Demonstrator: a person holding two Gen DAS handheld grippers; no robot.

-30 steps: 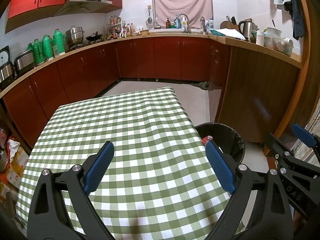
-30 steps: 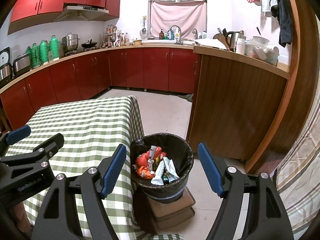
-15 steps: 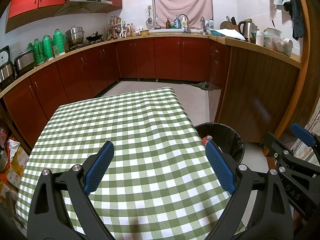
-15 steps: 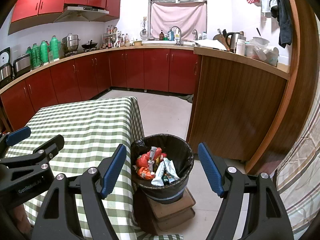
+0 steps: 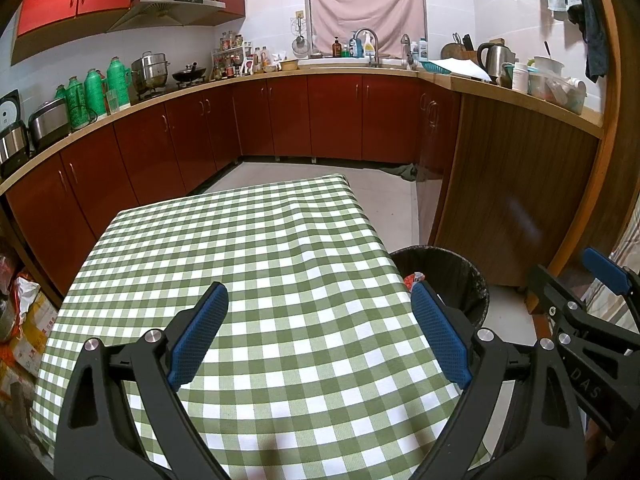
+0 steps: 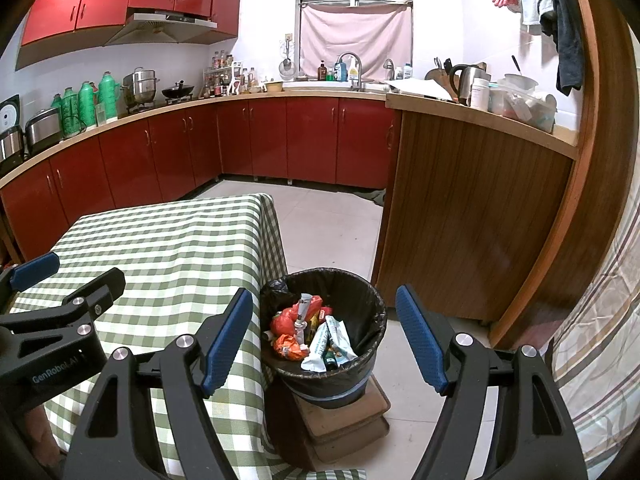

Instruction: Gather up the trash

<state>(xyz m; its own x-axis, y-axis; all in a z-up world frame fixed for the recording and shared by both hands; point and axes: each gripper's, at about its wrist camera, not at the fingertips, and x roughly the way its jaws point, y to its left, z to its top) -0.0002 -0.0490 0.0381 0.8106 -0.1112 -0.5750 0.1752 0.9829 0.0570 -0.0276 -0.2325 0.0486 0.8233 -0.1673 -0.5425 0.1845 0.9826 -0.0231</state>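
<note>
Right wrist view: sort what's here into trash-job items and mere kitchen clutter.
Job:
trash bin, black-lined
wrappers inside it
right tongs, open above the bin
checked tablecloth, bare

Clutter:
green thermoses
steamer pot
electric kettle
sink faucet

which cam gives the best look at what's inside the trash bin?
Right wrist. It looks down into the trash bin, so the wrappers piled inside show clearly, between the open right gripper fingers. Left wrist catches only the bin's far rim beside the table, plus one scrap of red wrapper; the rest is hidden.
</note>
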